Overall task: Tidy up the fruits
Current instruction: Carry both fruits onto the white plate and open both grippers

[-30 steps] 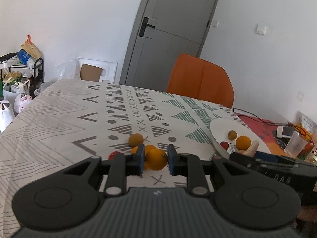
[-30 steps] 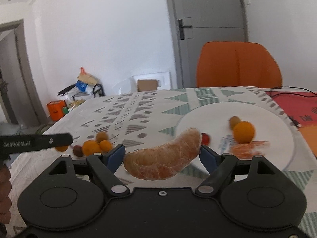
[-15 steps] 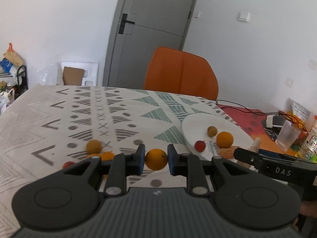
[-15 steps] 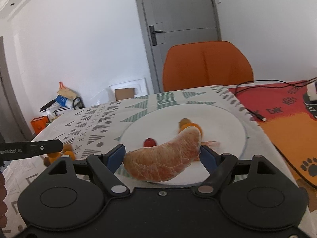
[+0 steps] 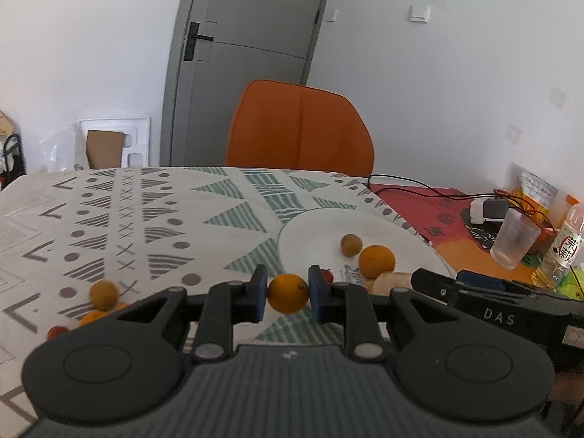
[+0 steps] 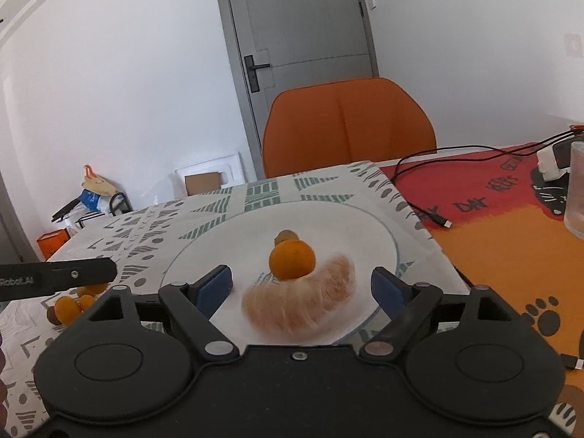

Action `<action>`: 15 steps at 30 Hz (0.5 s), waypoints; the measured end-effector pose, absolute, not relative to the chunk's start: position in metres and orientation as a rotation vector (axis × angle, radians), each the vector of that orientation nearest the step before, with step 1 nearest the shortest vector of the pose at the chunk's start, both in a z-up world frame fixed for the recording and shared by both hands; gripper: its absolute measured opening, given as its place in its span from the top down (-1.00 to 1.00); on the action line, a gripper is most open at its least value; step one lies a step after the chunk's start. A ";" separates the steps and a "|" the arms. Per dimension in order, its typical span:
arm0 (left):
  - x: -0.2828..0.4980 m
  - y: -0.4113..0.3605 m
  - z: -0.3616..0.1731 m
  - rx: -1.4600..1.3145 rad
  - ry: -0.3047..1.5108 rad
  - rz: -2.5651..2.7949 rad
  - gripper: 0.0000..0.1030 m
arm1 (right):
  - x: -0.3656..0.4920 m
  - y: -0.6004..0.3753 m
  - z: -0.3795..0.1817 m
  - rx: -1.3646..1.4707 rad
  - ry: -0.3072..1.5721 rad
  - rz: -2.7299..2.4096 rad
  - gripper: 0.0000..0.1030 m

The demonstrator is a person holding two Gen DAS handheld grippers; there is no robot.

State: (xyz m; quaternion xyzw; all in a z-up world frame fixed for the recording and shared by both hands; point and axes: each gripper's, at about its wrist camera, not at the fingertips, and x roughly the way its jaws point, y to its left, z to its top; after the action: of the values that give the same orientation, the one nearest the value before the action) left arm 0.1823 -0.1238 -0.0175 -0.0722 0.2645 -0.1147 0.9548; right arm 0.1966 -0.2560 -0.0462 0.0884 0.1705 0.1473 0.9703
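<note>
My left gripper (image 5: 286, 292) is shut on a small orange (image 5: 287, 293), held above the patterned cloth just left of the white plate (image 5: 401, 233). On the plate lie a brown fruit (image 5: 351, 245), an orange (image 5: 376, 261) and a red tomato (image 5: 328, 275). My right gripper (image 6: 303, 286) hovers over the plate (image 6: 365, 226) and its jaws are opening. The pomelo segment (image 6: 303, 303) lies blurred between them, clear of both pads, against the orange (image 6: 292, 263). Several loose fruits (image 5: 104, 294) remain on the cloth at left.
An orange chair (image 5: 299, 127) stands behind the table. To the right, on a red and orange mat (image 6: 503, 233), are a clear glass (image 5: 514, 239), a bottle (image 5: 562, 252), a charger and black cables (image 6: 419, 168). A grey door is behind.
Both grippers have swung right toward the plate. The right jaws have widened and the pomelo segment has come off the pads onto the plate. The left keeps its orange.
</note>
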 end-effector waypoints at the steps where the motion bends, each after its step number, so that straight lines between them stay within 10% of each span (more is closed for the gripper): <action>1: 0.184 -0.126 -0.018 -0.145 0.538 -0.238 0.57 | 0.197 -0.258 -0.046 0.185 0.345 0.299 -0.63; 15: 0.206 -0.155 -0.019 -0.144 0.552 -0.339 0.55 | 0.191 -0.265 -0.049 0.197 0.361 0.263 -0.63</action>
State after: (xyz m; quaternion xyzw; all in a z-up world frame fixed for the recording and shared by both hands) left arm 0.2061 -0.1546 -0.0187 -0.0706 0.2711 -0.1666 0.9454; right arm 0.1905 -0.2652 -0.0488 0.0975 0.1787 0.1300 0.9704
